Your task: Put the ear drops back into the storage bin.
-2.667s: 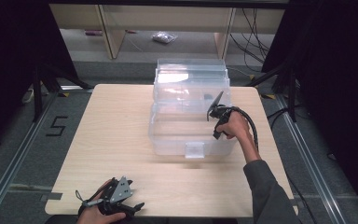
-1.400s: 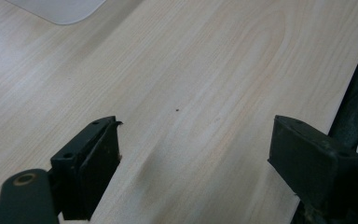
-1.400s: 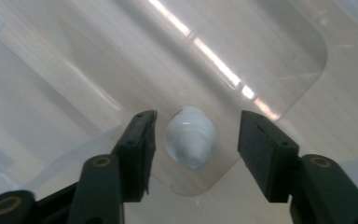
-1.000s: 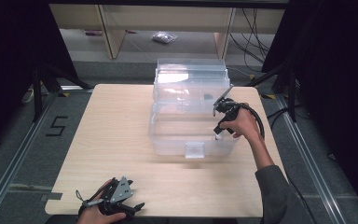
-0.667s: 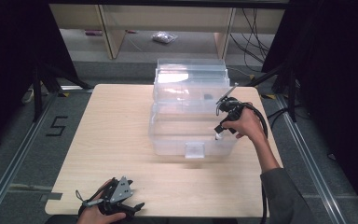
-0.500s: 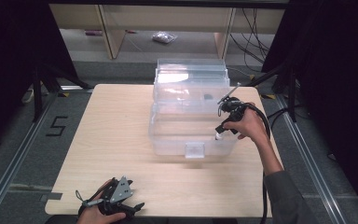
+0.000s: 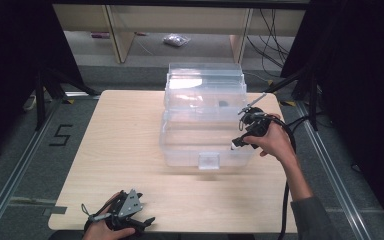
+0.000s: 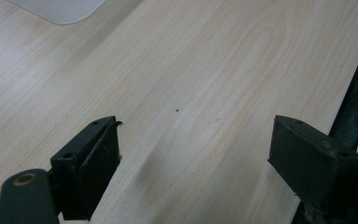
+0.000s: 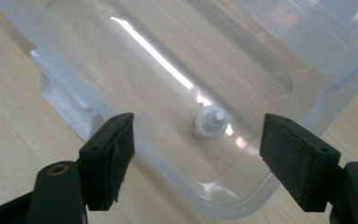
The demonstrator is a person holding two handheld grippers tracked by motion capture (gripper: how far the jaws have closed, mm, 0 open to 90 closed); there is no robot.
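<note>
One right gripper (image 7: 236, 144) now open, raised

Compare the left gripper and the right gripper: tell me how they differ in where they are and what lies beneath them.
The left gripper sits low at the table's near edge, while the right gripper is raised over the clear plastic box. The left gripper has bare wood below its jaws; the right gripper has a small white part lying on the box floor below its jaws, which have just been opening. Both are open and hold nothing.
</note>
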